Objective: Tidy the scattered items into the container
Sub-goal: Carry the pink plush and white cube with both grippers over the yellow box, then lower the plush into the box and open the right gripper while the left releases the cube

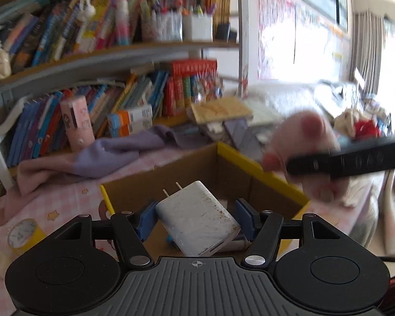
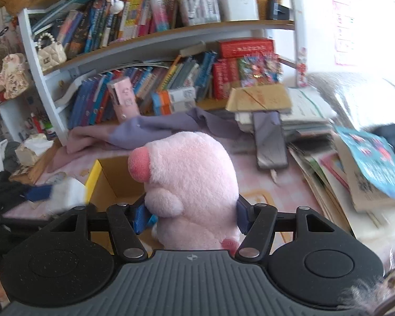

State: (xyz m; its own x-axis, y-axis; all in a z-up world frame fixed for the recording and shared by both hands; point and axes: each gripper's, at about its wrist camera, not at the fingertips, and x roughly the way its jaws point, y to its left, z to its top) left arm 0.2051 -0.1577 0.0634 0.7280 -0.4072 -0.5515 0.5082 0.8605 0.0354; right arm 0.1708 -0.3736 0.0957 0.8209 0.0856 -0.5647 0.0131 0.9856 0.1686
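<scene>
My left gripper (image 1: 196,217) is shut on a white two-prong charger plug (image 1: 197,221) and holds it over the open cardboard box with yellow rims (image 1: 260,169). My right gripper (image 2: 191,214) is shut on a pink plush pig (image 2: 192,179) and holds it above the same box's right side (image 2: 110,176). In the left wrist view the pig (image 1: 302,142) and the right gripper's black body (image 1: 350,159) show blurred at the box's right. In the right wrist view the charger (image 2: 65,192) and a blue left pad (image 2: 39,193) show at the box's left edge.
A lilac cloth (image 1: 92,158) lies behind the box on the pink desk. A yellow tape roll (image 1: 23,234) lies at the left. Bookshelves (image 2: 144,26) stand behind. A phone (image 2: 270,142), paper stacks and a blue book (image 2: 374,163) lie to the right.
</scene>
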